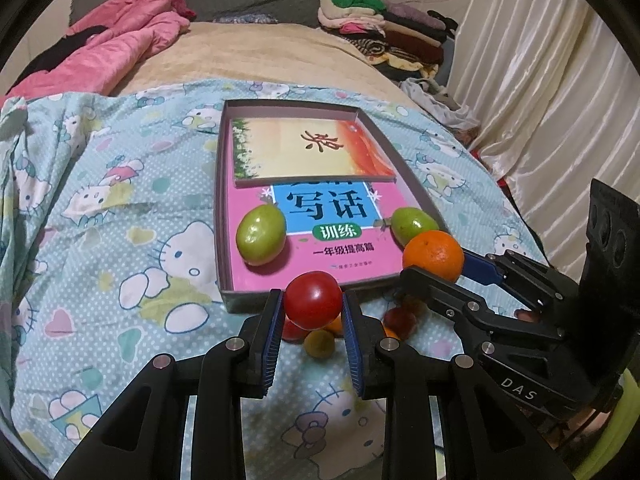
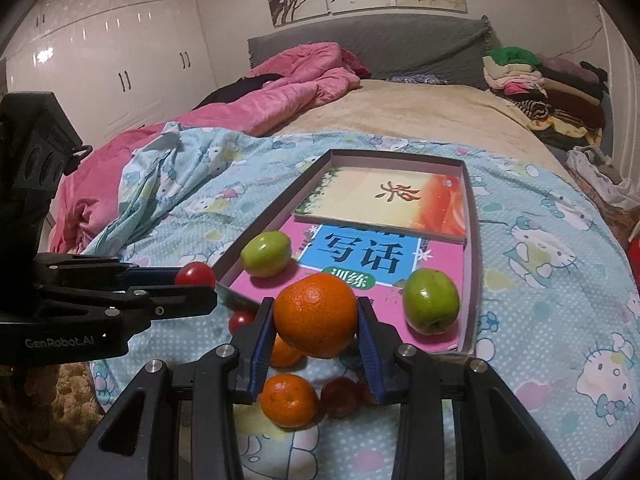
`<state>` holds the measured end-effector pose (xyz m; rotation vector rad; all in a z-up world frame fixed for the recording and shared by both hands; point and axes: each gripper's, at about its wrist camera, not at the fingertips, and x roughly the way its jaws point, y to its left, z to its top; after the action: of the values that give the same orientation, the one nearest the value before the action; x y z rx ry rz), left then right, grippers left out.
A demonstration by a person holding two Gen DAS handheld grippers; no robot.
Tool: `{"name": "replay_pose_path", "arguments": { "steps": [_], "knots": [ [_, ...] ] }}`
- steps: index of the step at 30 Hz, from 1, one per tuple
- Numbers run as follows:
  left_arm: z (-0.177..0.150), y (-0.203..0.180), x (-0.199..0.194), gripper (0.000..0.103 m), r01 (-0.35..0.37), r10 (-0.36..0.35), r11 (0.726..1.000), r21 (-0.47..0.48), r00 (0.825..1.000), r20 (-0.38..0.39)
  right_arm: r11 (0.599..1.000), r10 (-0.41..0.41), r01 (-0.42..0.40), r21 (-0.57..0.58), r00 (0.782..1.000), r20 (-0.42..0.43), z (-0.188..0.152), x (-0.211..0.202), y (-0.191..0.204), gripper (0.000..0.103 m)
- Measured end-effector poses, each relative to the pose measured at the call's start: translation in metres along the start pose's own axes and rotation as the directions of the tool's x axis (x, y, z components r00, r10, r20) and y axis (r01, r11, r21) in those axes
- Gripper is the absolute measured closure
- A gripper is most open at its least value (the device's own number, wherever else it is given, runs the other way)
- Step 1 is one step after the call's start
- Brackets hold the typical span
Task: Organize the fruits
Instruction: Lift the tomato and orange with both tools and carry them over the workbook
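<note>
Shallow box (image 1: pixel 224 200) on patterned sheet (image 1: pixel 120 240), long axis running away from the cameras. Inside: pink book (image 1: pixel 280 264) flat, a smaller book (image 1: pixel 312 148) on its far half. Left green fruit (image 1: pixel 261 233) at the near-left corner, right green fruit (image 1: pixel 414 222) by the right wall, stem end toward the left.

Left gripper (image 1: pixel 313 306) clamped on red tomato (image 1: pixel 313 300), lifted just in front of the box's near wall. Loose fruit pile (image 2: pixel 296 396) on the sheet beneath.

Right gripper (image 2: pixel 316 322) clamped on orange (image 2: pixel 316 314), above the near edge; round, no clear long axis.
</note>
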<state>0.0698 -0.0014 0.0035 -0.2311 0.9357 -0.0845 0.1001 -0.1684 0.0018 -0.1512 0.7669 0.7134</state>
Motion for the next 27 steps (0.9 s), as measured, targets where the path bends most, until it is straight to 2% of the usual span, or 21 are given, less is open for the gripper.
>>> {"name": "replay_pose_path", "arguments": {
  "steps": [12,27],
  "knots": [
    [0.011,-0.005,0.001,0.074,0.003,-0.003,1.000,0.001,1.000,0.021,0.998,-0.039,0.038,0.042,0.999,0.037,0.004,-0.006,-0.013,0.064],
    [0.025,-0.006,0.017,0.074,-0.003,0.004,1.000,-0.008,1.000,0.017,0.996,-0.069,0.067,0.051,0.997,0.038,0.006,-0.002,-0.020,0.064]
  ]
}}
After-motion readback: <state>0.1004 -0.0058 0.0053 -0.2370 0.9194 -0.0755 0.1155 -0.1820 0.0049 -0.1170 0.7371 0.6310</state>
